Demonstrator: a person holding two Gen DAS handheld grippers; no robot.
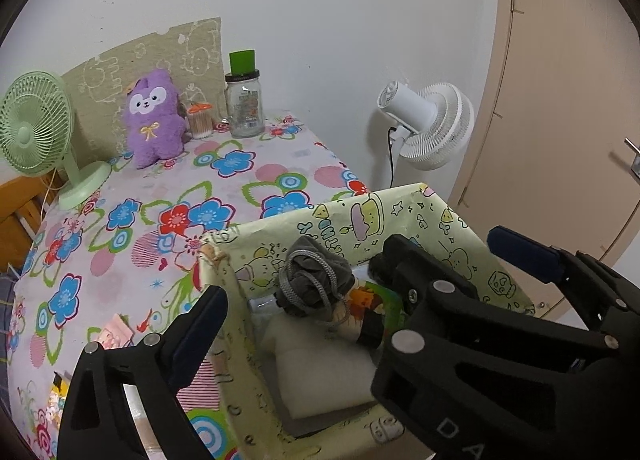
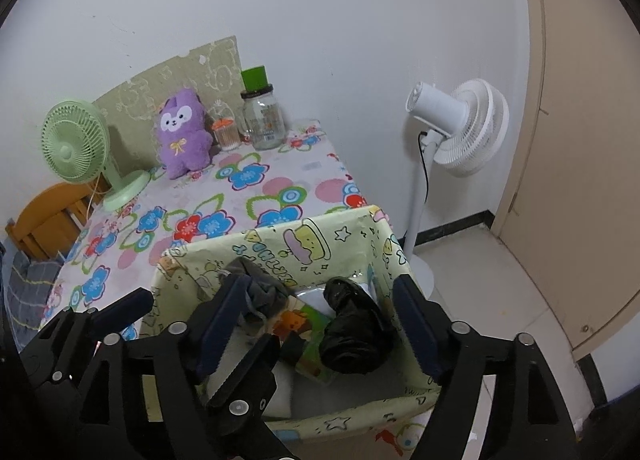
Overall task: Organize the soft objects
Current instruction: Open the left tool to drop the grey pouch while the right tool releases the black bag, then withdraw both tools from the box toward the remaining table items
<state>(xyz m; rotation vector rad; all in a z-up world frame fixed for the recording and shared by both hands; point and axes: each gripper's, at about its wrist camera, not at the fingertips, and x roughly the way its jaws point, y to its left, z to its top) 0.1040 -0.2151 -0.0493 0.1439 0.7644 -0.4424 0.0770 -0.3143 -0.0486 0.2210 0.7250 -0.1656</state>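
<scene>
A pale green cartoon-print box (image 1: 352, 219) (image 2: 280, 244) stands at the near right corner of the table. Inside lie a grey drawstring pouch (image 1: 316, 280) (image 2: 260, 292), a crumpled black bag (image 2: 352, 332), a colourful packet (image 2: 308, 324) and a white soft pad (image 1: 320, 372). My left gripper (image 1: 356, 268) is open above the box, empty. My right gripper (image 2: 320, 320) is open over the box, straddling the black bag without touching it. A purple plush toy (image 1: 154, 115) (image 2: 184, 131) sits at the table's back.
Flower-print tablecloth (image 1: 240, 179) covers the table. A green desk fan (image 1: 36, 131) stands back left, a glass jar with green cap (image 1: 244, 99) and a cotton-swab pot (image 1: 200, 119) back centre. A white standing fan (image 2: 456, 127) and a door (image 2: 580, 139) are right.
</scene>
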